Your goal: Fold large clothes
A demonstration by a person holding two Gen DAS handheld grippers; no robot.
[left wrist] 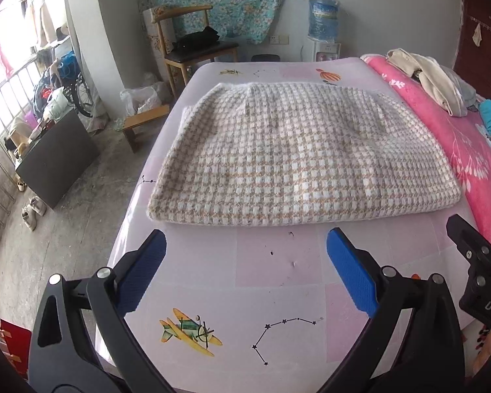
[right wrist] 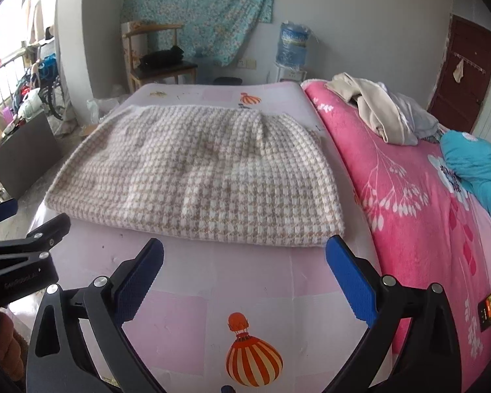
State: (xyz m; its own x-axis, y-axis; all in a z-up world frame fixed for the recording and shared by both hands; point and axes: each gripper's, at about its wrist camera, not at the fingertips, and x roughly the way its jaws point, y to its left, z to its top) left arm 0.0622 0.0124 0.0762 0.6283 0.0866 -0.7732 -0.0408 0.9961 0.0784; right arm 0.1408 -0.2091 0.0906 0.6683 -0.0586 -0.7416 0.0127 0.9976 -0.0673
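The sweater (left wrist: 298, 150) is lying flat on the pink sheet (left wrist: 278, 262), already doubled into a broad rectangle, with its near folded edge running just ahead of both tongs. The left tongs (left wrist: 245, 249) are standing wide open and holding nothing, hovering over the sheet short of the sweater's near edge. The right tongs (right wrist: 244, 255) are likewise gaping fully and empty, near the sweater's near right corner. The pink blanket (right wrist: 409, 196) is lying right beside the sweater. For a neat next fold, I judge each pair should be pinching all layers at a near corner, lifting evenly and carrying the edge toward the sweater's far side, keeping it square and clear of the blanket.
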